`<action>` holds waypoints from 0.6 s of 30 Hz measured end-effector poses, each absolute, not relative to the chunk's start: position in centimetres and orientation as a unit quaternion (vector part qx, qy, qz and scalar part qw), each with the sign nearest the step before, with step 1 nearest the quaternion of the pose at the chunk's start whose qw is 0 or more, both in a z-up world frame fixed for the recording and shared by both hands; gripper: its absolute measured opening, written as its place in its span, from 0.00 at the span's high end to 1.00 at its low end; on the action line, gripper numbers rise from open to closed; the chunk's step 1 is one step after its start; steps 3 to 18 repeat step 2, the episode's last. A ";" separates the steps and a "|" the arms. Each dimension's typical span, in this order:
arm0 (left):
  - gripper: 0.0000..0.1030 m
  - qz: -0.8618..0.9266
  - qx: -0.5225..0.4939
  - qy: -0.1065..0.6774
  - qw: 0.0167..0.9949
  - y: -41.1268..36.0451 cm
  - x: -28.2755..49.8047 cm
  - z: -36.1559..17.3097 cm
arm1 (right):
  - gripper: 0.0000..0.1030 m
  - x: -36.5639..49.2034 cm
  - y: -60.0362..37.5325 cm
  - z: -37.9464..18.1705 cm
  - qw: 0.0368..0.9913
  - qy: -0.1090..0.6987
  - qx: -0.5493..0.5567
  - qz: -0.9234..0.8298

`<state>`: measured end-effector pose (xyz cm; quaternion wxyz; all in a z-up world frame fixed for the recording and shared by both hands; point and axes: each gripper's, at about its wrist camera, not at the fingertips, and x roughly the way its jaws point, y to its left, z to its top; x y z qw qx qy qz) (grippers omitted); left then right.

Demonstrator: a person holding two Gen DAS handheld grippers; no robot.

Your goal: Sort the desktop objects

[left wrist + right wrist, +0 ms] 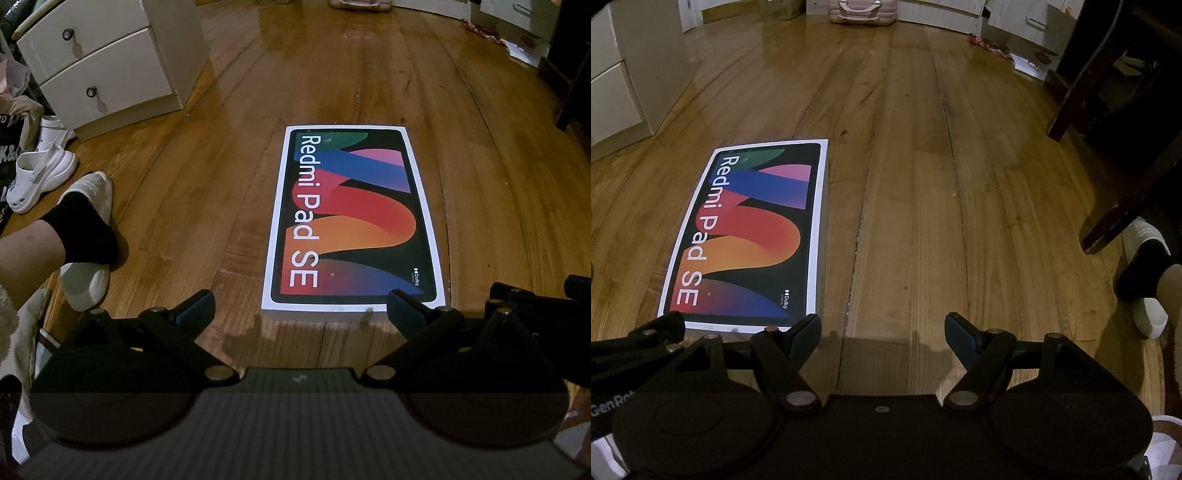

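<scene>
White "Redmi Pad SE" box [354,221]

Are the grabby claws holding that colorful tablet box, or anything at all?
No, nothing is held. The left gripper and the right gripper are both open and empty. The tablet box lies flat on the wooden floor, just ahead of them.
</scene>
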<state>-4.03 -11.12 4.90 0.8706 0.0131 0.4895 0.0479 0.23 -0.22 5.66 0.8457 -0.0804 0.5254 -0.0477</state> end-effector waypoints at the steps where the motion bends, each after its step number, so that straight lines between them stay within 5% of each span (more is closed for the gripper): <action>1: 0.02 0.048 0.013 0.490 0.870 -11.1 -4.0 4.9 | 0.24 0.2 -0.2 5.7 0.846 0.525 -0.081 -0.048; 18: 0.02 0.047 0.013 0.490 0.870 -11.1 -4.0 4.9 | 0.24 0.2 -0.2 5.6 0.846 0.525 -0.082 -0.048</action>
